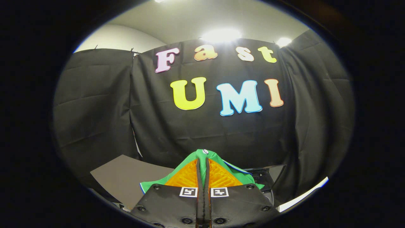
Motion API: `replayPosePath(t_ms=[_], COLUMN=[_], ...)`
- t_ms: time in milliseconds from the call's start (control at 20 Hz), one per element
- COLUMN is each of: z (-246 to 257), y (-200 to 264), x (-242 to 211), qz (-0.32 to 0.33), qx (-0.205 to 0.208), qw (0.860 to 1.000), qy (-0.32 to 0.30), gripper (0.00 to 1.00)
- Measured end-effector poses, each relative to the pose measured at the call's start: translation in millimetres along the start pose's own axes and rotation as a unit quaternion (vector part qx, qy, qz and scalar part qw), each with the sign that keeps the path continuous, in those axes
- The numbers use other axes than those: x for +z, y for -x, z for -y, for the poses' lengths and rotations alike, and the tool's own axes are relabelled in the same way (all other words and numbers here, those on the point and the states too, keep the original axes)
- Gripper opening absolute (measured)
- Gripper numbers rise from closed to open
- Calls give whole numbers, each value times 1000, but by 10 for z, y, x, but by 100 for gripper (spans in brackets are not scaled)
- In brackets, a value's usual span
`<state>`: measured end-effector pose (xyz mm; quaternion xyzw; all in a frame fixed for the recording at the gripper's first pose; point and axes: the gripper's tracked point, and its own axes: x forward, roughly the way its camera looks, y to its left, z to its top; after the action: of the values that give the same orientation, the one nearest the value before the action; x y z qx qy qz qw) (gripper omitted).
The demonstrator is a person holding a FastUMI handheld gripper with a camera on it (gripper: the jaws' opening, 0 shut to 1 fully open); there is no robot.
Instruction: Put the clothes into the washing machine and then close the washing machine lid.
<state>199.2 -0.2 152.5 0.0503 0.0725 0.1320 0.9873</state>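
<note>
A green garment [202,156] with a thin white and blue edge is pinched between the fingers of my gripper [202,164], which is shut on it. The cloth bunches up over the fingertips and hangs down on both sides of them, lifted up in front of the booth's wall. To the right, behind the hanging cloth, shows a dark part of the washing machine [269,177], with its raised lid. How far its opening reaches is hidden by the gripper and the cloth.
A flat grey-brown board or tabletop [126,180] lies low to the left of the fingers. A white strip [303,194] runs along the low right. The black cloth wall stands close behind everything.
</note>
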Motion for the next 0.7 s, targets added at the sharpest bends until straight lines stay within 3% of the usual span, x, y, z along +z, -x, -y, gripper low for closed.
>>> replayPosePath(t_ms=[700], z=[693], y=[-210], x=[-750], qz=[-49], qx=[-33], qw=[998], qy=[-8], gripper=[1])
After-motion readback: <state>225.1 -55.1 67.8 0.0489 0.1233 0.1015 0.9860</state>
